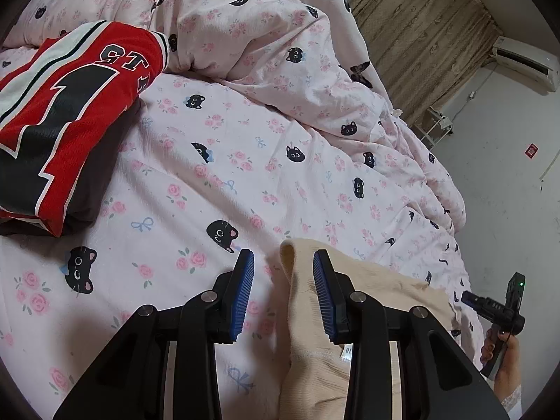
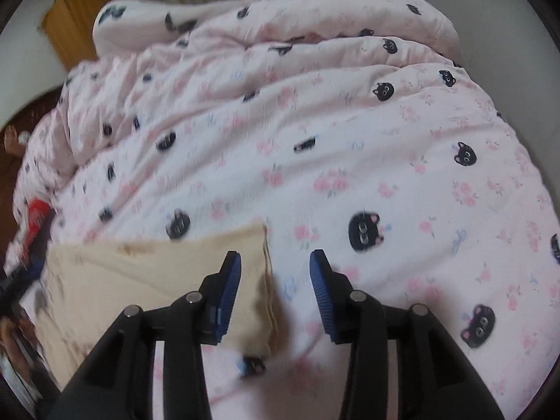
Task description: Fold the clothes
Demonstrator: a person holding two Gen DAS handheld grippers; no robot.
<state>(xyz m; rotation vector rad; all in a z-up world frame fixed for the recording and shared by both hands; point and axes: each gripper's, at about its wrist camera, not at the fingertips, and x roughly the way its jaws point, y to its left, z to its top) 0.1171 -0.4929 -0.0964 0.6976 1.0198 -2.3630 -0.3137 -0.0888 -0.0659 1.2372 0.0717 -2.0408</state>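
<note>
The left tongs (image 1: 283, 292) stand part open with a raised fold of the beige cloth (image 1: 381, 301) between them, lying against the right pad; whether they pinch it I cannot tell. The cloth lies on the bed (image 1: 196, 189), its length running from these tongs toward the right tongs (image 2: 275, 294). Those stand apart and empty, the cloth's folded edge just inside their left pad. Farther off lies a folded red jersey (image 1: 70, 115).

The bed (image 1: 217, 175) has a pink sheet with black cats. On it lie a folded red jersey (image 1: 70, 112), a beige garment (image 1: 392, 297) and a bunched quilt (image 1: 266, 35).
</note>
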